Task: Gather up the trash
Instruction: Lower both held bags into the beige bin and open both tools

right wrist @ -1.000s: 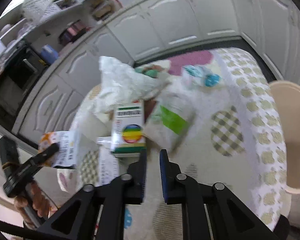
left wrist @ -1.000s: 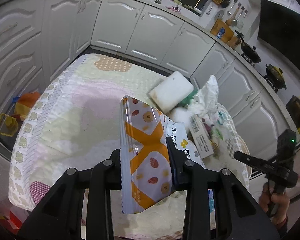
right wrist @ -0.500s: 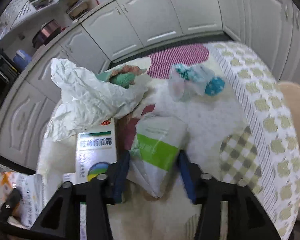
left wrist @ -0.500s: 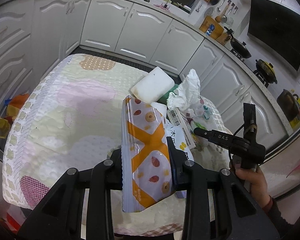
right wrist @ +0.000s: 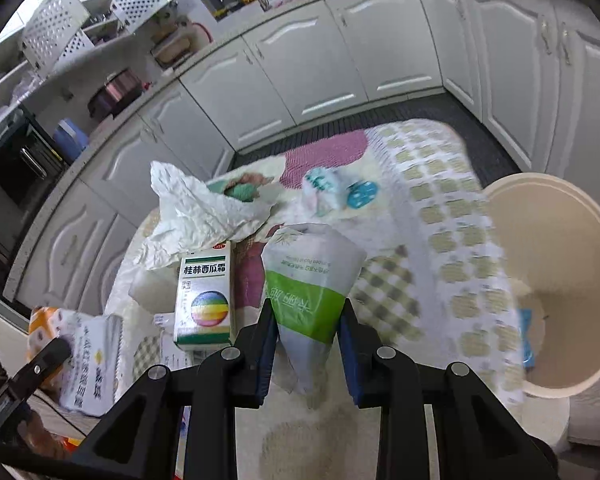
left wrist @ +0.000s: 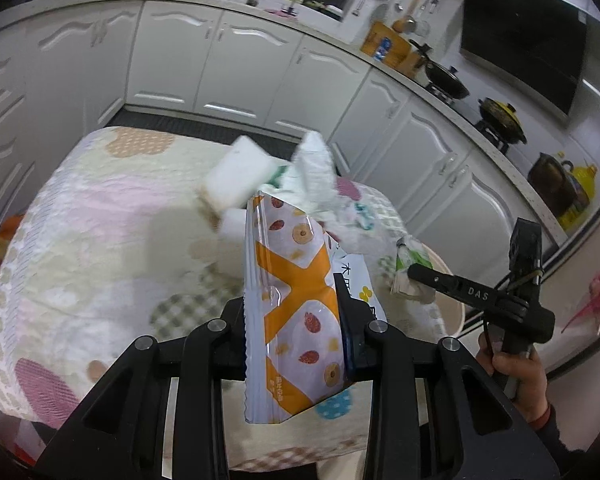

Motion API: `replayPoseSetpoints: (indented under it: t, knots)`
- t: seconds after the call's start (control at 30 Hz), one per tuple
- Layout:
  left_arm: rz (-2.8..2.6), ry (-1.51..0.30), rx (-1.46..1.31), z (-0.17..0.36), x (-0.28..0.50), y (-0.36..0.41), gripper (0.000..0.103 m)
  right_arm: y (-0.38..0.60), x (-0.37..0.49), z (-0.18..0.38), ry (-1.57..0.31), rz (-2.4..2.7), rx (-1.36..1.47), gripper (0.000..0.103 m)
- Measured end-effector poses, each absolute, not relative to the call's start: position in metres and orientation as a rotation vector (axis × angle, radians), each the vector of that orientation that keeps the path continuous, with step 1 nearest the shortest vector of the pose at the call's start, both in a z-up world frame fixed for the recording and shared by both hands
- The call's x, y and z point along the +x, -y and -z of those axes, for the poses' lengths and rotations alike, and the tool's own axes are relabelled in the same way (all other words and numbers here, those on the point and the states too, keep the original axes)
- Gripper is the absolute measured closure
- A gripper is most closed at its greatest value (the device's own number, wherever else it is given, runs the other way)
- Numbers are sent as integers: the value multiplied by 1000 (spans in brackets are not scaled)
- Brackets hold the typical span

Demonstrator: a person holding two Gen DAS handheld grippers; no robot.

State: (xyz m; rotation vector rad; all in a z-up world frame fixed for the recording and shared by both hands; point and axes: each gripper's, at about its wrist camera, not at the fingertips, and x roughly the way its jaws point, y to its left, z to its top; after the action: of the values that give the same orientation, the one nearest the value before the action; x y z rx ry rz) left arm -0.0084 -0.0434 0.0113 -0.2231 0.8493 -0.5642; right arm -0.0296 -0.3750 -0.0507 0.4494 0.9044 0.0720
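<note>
Left tongs [left wrist: 296, 320] clamped on orange snack wrapper [left wrist: 292, 304]; right tongs [right wrist: 307, 344] closing on green-white pouch [right wrist: 310, 292]; your thin pinch may slip short of beige bin [right wrist: 580, 216].

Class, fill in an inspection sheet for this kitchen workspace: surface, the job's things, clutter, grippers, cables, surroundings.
Surface: table under a patchwork cloth.
Job's things: orange snack wrapper; green-and-white packet; crumpled paper; medicine box; beige bin beside the table.
Clutter: white sponge; small teal-printed wrapper.
Grippers: left gripper shut on the snack wrapper; right gripper closing on the packet.
Cables: nothing seen.
Surroundings: white cabinets; pots on a stove.
</note>
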Motion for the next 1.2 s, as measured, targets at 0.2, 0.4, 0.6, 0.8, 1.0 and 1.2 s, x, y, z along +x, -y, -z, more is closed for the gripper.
replayPoseSetpoints:
  t: [0.2, 0.4, 0.6, 0.8, 1.0, 1.2]
  knots:
    - [638, -830, -193, -25, -13, 83, 74, 413, -54, 41, -871, -21, 470, 75]
    - [716, -832, -162, -33, -12, 134, 74, 453, -81, 34, -832, 45, 499, 75]
    - [789, -850, -134, -31, -8, 190, 74, 491, -103, 30, -812, 126, 507, 75]
    - [833, -865, -76, -23, -1, 246, 74, 523, -118, 36, -816, 192, 542, 75]
    - [845, -911, -17, -3, 7, 297, 74, 548, -127, 52, -848, 255, 550, 75]
    - [847, -940, 30, 17, 13, 337, 74, 572, -127, 72, -880, 305, 587, 75]
